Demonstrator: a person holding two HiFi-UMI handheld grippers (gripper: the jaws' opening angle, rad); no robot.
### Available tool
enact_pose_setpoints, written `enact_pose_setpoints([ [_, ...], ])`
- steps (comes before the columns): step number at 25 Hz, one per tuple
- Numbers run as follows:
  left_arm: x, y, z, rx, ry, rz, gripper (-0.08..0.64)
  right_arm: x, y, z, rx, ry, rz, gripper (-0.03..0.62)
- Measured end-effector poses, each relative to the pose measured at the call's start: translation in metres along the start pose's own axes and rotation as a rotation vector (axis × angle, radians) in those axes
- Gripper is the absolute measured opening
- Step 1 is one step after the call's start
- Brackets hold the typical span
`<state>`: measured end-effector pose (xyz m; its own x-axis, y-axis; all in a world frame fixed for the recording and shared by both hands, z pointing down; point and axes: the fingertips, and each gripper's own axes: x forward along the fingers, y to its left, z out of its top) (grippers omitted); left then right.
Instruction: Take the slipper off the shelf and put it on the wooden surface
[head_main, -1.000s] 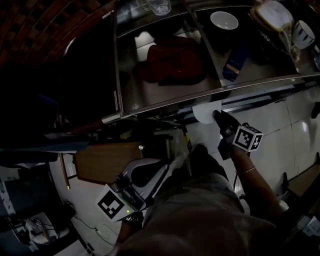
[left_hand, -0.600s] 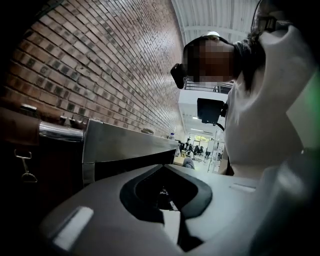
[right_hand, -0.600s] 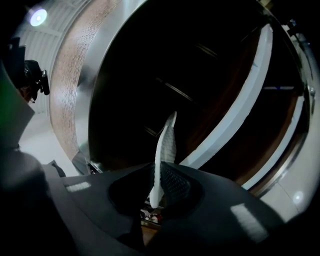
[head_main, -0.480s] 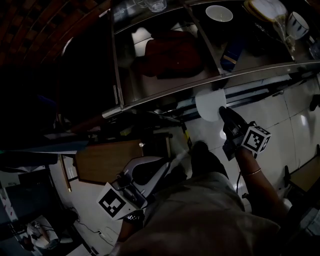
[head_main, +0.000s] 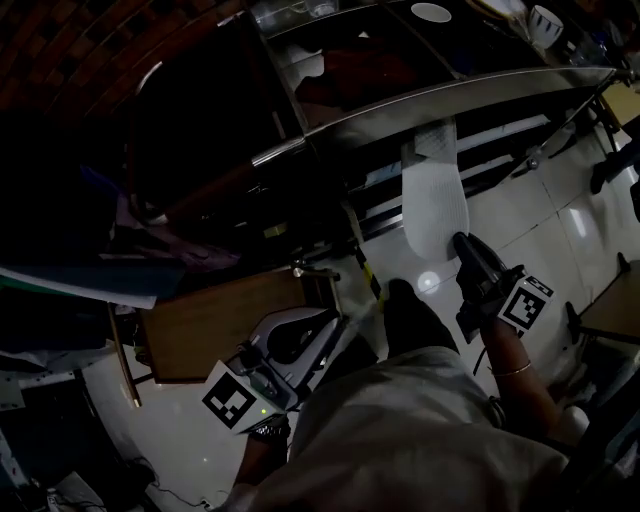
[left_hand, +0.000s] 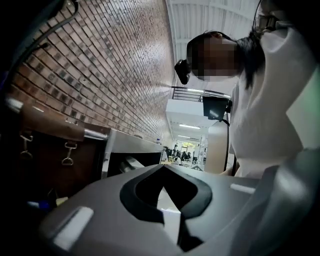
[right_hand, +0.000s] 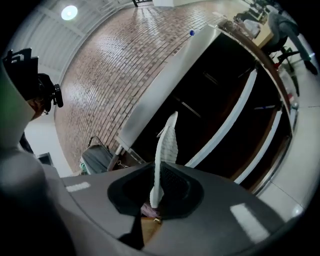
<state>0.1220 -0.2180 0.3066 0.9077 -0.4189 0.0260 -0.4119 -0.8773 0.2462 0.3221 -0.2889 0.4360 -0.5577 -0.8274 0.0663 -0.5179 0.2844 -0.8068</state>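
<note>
A white slipper (head_main: 435, 200) is pinched by one end between the closed fingers of the right gripper (head_main: 462, 242). The rest reaches past the fingertips to the front edge of the metal shelf (head_main: 450, 95). The left gripper (head_main: 318, 325) has its fingers pressed together on nothing, and the wooden surface (head_main: 215, 320) lies just beside them.

White slipper (head_main: 435, 195), thin, flat, ribbed sole up, pinched at near end in right gripper (head_main: 463, 241), far end at shelf (head_main: 450, 92) edge. Wooden surface (head_main: 215, 322) well apart, lower left.
</note>
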Motion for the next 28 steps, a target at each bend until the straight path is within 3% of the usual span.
enact_pose_setpoints([
  [5, -0.090, -0.016, -0.026, -0.084, -0.045, -0.020, -0.003, -0.048, 0.063, -0.064, 0.017, -0.081, -0.046, 0.032],
  [8, -0.131, -0.024, -0.023, -0.083, -0.066, -0.018, -0.003, -0.068, 0.101, -0.099, -0.041, -0.052, -0.038, 0.032],
  [11, -0.157, -0.033, -0.028, -0.052, -0.043, -0.020, -0.003, -0.089, 0.121, -0.116, -0.018, -0.073, -0.058, 0.032],
  [17, -0.167, -0.076, -0.034, -0.019, -0.052, -0.027, -0.003, -0.133, 0.156, -0.161, -0.004, -0.056, -0.034, 0.032],
  [22, -0.164, -0.141, -0.027, -0.038, -0.103, -0.058, -0.003, -0.179, 0.172, -0.183, 0.001, -0.059, 0.020, 0.032],
  [25, -0.170, -0.180, -0.041, -0.033, -0.042, -0.033, -0.003, -0.210, 0.179, -0.196, -0.018, -0.042, 0.055, 0.032],
  [28, -0.177, -0.217, -0.046, -0.058, -0.036, -0.006, -0.003, -0.237, 0.186, -0.224, 0.007, -0.026, 0.110, 0.032],
])
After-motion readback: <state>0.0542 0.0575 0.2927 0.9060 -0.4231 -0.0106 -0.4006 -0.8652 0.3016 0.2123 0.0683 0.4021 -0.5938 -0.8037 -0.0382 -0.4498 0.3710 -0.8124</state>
